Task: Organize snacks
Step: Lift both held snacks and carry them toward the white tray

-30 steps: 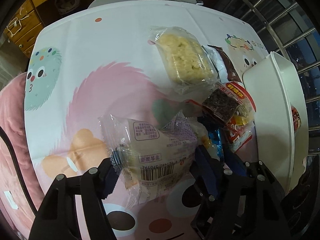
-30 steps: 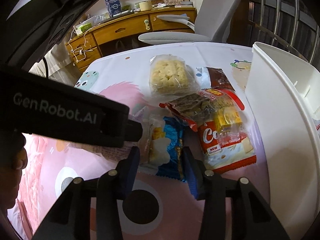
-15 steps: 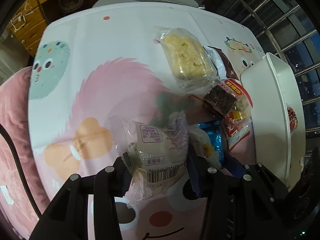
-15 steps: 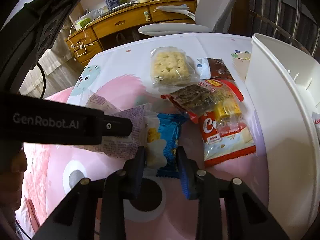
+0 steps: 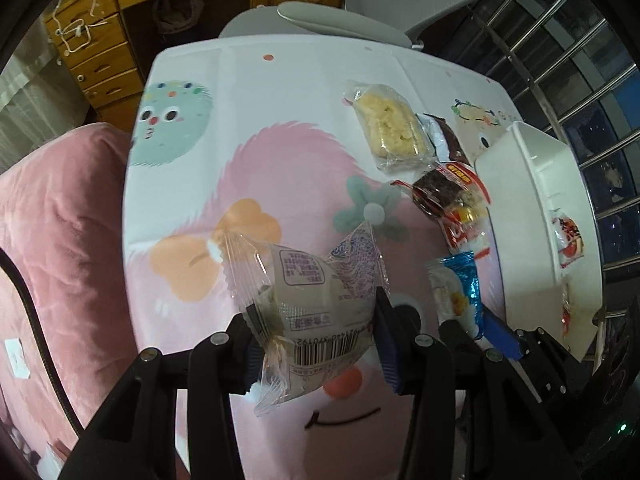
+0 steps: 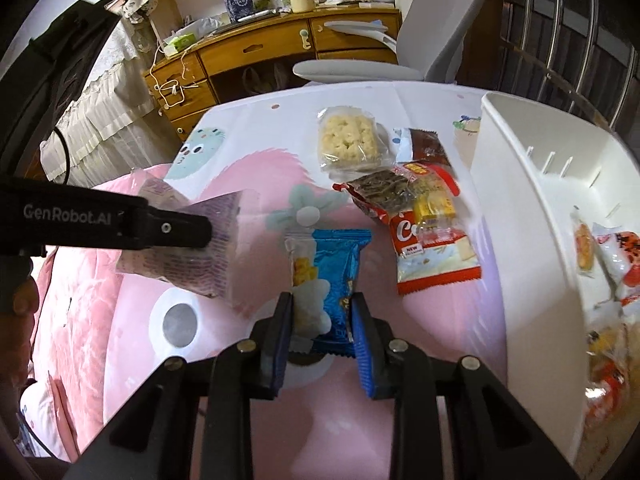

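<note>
Counter under a white cloth (image 5: 304,92) printed with a pink furry shape, a mint spotted face, an orange bow and a grey-green flower. Clear-wrapped pale bun (image 5: 316,304) with purple print and a black barcode. Glossy blue-and-white snack packet (image 6: 326,280). Red-and-white cookie bag (image 6: 432,256). Clear-wrapped pale yellow cracker block (image 6: 348,140). Plain white plastic bin (image 6: 532,216). Black grippers with blue pads (image 6: 362,344).

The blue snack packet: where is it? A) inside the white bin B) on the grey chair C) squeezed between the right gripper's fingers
C: the blue snack packet sits pinched in the right gripper, out in front of the white bin.
</note>
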A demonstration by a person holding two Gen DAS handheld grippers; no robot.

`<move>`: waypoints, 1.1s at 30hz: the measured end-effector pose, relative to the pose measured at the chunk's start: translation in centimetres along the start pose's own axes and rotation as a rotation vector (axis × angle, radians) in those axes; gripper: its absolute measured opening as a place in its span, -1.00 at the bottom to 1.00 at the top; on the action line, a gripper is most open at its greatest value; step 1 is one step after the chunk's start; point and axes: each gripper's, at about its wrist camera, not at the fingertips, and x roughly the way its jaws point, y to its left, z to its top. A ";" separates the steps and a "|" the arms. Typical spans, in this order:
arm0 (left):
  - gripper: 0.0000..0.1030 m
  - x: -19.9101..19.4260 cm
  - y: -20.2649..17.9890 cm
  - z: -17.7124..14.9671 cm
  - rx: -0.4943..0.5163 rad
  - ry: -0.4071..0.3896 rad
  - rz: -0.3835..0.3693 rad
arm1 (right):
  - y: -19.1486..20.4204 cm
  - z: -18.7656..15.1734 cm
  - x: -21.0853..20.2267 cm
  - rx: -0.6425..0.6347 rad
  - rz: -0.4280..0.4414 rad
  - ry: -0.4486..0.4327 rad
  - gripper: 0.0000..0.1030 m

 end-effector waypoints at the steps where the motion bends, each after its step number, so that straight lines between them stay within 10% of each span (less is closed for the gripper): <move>1: -0.11 -0.6 0.0 -0.4 0.000 -0.008 0.000 | 0.1 -0.1 -0.5 -0.001 0.000 -0.004 -0.45; 22: -0.11 -12.2 -3.6 -13.9 0.049 -0.211 -0.122 | 1.4 -5.1 -16.0 -0.065 -0.004 -0.205 -0.45; 33: -0.11 -13.0 -9.4 -15.9 0.092 -0.230 -0.170 | -2.1 -6.8 -20.0 -0.044 0.011 -0.194 -0.45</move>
